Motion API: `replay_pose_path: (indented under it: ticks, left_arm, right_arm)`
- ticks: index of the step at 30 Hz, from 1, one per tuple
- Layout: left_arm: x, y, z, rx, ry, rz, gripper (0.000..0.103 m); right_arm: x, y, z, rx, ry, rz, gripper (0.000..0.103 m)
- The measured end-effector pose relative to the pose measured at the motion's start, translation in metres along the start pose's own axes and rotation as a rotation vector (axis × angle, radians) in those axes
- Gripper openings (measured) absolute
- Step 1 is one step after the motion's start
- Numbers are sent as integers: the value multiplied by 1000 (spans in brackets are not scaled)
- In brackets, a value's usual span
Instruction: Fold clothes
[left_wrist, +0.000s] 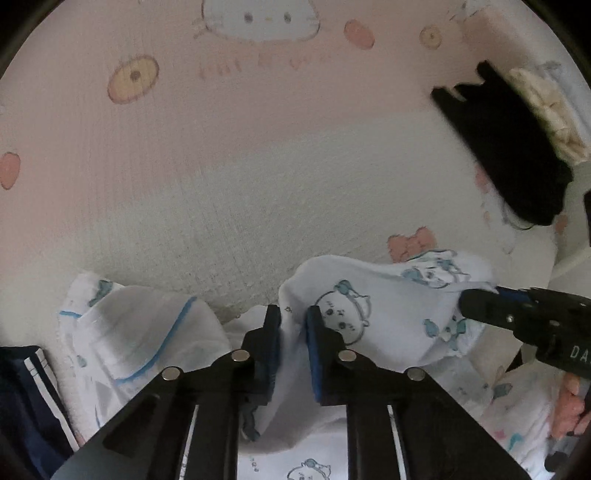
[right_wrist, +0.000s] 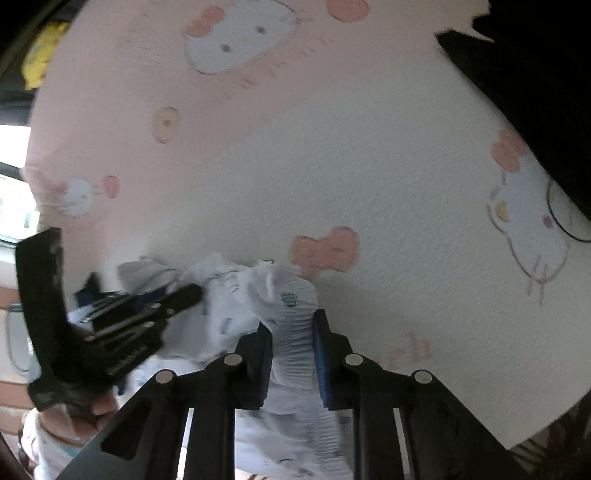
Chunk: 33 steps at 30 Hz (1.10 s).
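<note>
The white cotton garment printed with blue cartoon animals (left_wrist: 369, 306), bunched near the pink bow print (left_wrist: 410, 245), is clamped by the left gripper (left_wrist: 293, 314) and the right gripper (right_wrist: 291, 325), so thin folds may slip out if pulled unevenly.

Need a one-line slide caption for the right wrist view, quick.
Right gripper pinches the white printed garment over a pink cartoon-cat blanket; left gripper grips beside it.
</note>
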<state>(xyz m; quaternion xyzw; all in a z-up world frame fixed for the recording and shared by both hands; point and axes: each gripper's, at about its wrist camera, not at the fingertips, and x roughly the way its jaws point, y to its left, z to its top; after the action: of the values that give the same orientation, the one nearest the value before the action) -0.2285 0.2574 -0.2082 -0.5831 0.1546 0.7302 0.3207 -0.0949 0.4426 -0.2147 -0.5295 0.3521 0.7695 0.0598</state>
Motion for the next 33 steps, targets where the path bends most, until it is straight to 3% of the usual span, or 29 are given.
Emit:
replay_pose_path:
  ticks: [7,11,15,17,20,24,25,27,28,29,33]
  left_arm:
    - [-42,12,-27,-38,-53,-56,9]
    - [-49,7,-53,-35,-23,-75,9]
    - [-57,13,-70,-36,-48,-82,9]
    - [-66,3,-65,-58,-67,-89,9]
    - [-88,16,-47,-92,-88,-84,10]
    - [-91,32,-29,-151,-72,-50,14]
    - [-92,37,-28,-165,-67,-46,20]
    - [-94,46,-26,-198,-59,-48,40]
    - [-95,51,-27,-216,-60,-51,60]
    - [-96,57,-28,-235,-62,-55,65]
    - [-86,67,-22,-298,-44,-63,65]
  right_arm:
    - [-12,2,1,-48,-50,77,19]
    - [-10,0,-11,-59,-18,74,19]
    - [11,9,-18,-73,44,39,19]
    - [24,11,-23,-83,82,10,19]
    - [10,0,-46,-106,112,-32,19]
    - [12,2,-47,-124,98,-59,19]
    - [10,4,-46,-134,85,-61,20]
    - [4,11,-44,-160,47,-81,48]
    - [-2,14,-43,-170,9,-94,73]
    - [-11,18,-41,-180,-51,-96,78]
    - [-40,22,-31,-164,-247,-31,78]
